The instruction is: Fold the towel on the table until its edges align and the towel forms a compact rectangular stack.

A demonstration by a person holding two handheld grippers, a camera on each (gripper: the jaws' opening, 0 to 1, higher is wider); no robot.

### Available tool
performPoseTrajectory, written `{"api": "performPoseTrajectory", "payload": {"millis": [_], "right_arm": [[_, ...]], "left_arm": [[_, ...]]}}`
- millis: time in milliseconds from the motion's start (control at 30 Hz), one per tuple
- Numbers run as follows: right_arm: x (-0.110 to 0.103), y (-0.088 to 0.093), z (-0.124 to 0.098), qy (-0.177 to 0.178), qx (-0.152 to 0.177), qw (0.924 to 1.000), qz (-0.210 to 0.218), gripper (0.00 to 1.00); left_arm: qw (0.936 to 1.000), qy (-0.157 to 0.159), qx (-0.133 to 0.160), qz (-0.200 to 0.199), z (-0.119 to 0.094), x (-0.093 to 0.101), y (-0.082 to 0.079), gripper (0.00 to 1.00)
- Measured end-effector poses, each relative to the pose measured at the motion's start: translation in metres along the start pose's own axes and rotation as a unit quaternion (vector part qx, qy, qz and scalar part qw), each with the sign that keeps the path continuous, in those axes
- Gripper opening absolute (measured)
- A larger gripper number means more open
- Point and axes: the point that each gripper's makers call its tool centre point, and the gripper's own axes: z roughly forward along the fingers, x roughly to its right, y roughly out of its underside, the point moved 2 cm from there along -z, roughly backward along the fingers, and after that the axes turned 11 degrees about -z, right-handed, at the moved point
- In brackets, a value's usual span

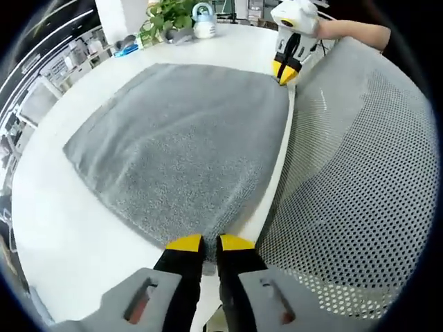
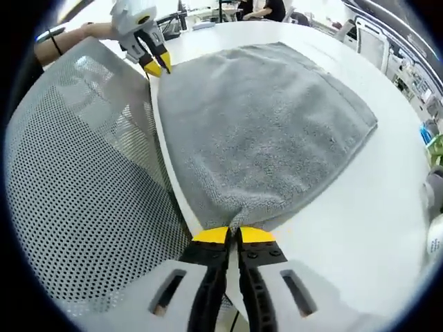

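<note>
A grey towel [image 1: 180, 145] lies spread flat on the white round table [image 1: 62, 228]. In the left gripper view my left gripper [image 1: 210, 243] is shut on the towel's near corner at the table edge. My right gripper [image 1: 285, 72] pinches the neighbouring corner along the same edge, at the upper right. In the right gripper view the towel [image 2: 263, 131] stretches away from my right gripper [image 2: 233, 236], whose yellow-tipped jaws are shut on its corner. My left gripper [image 2: 156, 67] holds the other corner at the upper left.
A grey mesh chair back [image 1: 360, 173] [image 2: 83, 180] stands right against the table edge beside both grippers. A potted plant [image 1: 169, 17] and a small white and teal kettle [image 1: 203, 19] sit at the far side. Bare table [image 2: 374, 207] surrounds the towel.
</note>
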Motion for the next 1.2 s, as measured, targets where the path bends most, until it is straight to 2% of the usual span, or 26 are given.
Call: {"api": "performPoseTrajectory", "payload": {"millis": [67, 300, 433, 500, 633, 733, 800, 833, 867, 900, 967, 1000, 1033, 1100, 1167, 1200], "right_arm": [[0.001, -0.001, -0.002, 0.005, 0.004, 1.0, -0.004, 0.01], [0.013, -0.008, -0.01, 0.033, 0.028, 0.9989, 0.017, 0.0], [0.016, -0.01, -0.016, 0.044, 0.044, 0.9973, 0.039, 0.0], [0.016, -0.01, -0.019, 0.045, 0.053, 0.9962, 0.051, 0.0], [0.013, -0.01, -0.024, 0.038, 0.096, 0.9898, 0.098, 0.0], [0.006, -0.002, -0.019, 0.019, 0.091, 0.9887, 0.118, 0.0], [0.001, 0.0, -0.015, 0.01, 0.079, 0.9901, 0.116, 0.02], [0.002, 0.002, -0.015, 0.017, 0.069, 0.9924, 0.101, 0.04], [0.009, 0.002, -0.017, 0.038, 0.061, 0.9961, 0.052, 0.11], [0.013, 0.001, -0.018, 0.056, 0.056, 0.9963, 0.034, 0.17], [0.01, -0.003, -0.016, 0.055, 0.034, 0.9973, -0.035, 0.27], [0.002, -0.009, -0.013, 0.043, 0.034, 0.9939, -0.096, 0.27], [-0.007, -0.013, -0.01, 0.026, 0.039, 0.9906, -0.128, 0.28], [-0.022, -0.02, -0.007, -0.004, 0.037, 0.9835, -0.177, 0.29], [-0.025, -0.027, -0.006, -0.004, 0.037, 0.9709, -0.236, 0.27], [-0.026, -0.029, -0.005, -0.005, 0.037, 0.9681, -0.248, 0.24]], "left_arm": [[1.0, -0.002, 0.001, 0.007, 0.0, 0.0, 0.0, 0.05], [0.9984, -0.018, 0.039, -0.037, -0.008, -0.01, -0.006, 0.03], [0.9974, -0.023, 0.049, -0.047, -0.011, -0.01, -0.006, 0.03], [0.9971, -0.021, 0.05, -0.053, -0.012, -0.008, -0.004, 0.04], [0.998, -0.018, 0.042, -0.044, -0.013, -0.005, 0.006, 0.06], [0.999, -0.022, 0.026, -0.028, -0.01, -0.006, 0.018, 0.13], [0.999, -0.025, 0.026, -0.028, -0.01, -0.006, 0.021, 0.16], [0.9989, -0.024, 0.029, -0.028, -0.011, -0.006, 0.021, 0.17], [0.9989, -0.022, 0.032, -0.026, -0.011, -0.006, 0.02, 0.17], [0.999, -0.022, 0.032, -0.022, -0.011, -0.005, 0.02, 0.18], [0.9991, -0.029, 0.026, 0.019, -0.012, -0.006, 0.02, 0.18], [0.9981, -0.033, 0.024, 0.047, -0.012, -0.005, 0.019, 0.18], [0.997, -0.036, 0.024, 0.064, -0.012, -0.004, 0.018, 0.18], [0.9946, -0.031, 0.028, 0.095, -0.011, 0.002, 0.015, 0.18], [0.9923, -0.022, 0.037, 0.116, -0.011, 0.006, 0.009, 0.18], [0.9909, -0.018, 0.04, 0.127, -0.011, 0.008, 0.007, 0.18]]}}
